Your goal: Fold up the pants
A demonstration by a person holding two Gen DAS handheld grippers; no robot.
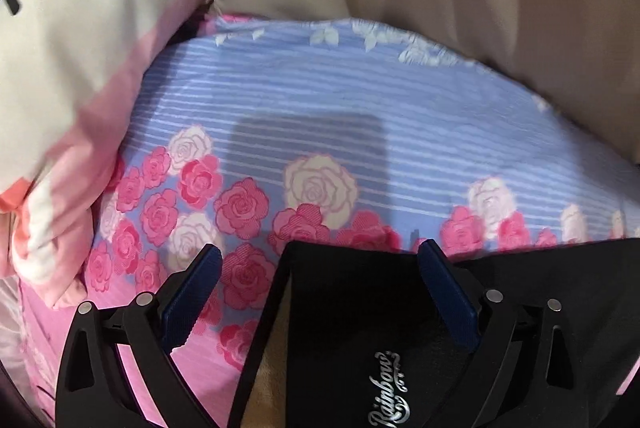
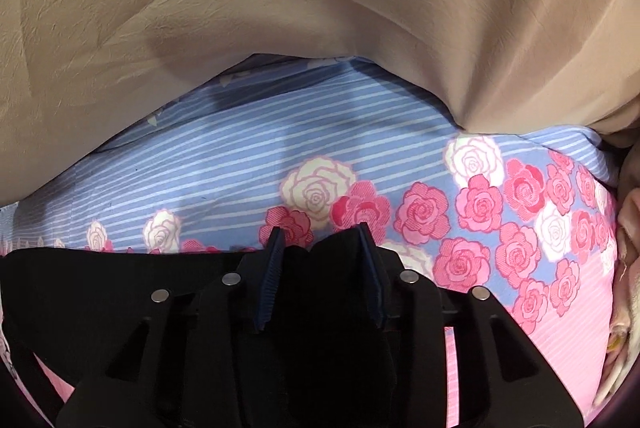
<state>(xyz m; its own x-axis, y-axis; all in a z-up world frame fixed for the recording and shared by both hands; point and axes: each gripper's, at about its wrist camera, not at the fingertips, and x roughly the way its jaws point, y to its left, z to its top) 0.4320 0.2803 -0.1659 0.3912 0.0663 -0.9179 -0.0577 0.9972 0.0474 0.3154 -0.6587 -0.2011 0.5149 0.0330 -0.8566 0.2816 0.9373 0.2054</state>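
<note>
Black pants sat bunched between the blue ribbed pads of the right gripper, which had clamped onto a thick fold of the soft, matte cloth. At the left gripper the fingers stood wide apart and released, with the same garment's edge and its silver script label lying between and beneath them, untouched. Beyond both sets of fingertips spread a rose-printed, striped bedsheet, then a smooth tan cover; a plump pillow lay off to one side. Judging by this, the fold was only starting: the left needed to close on its corner before lifting together.
</note>
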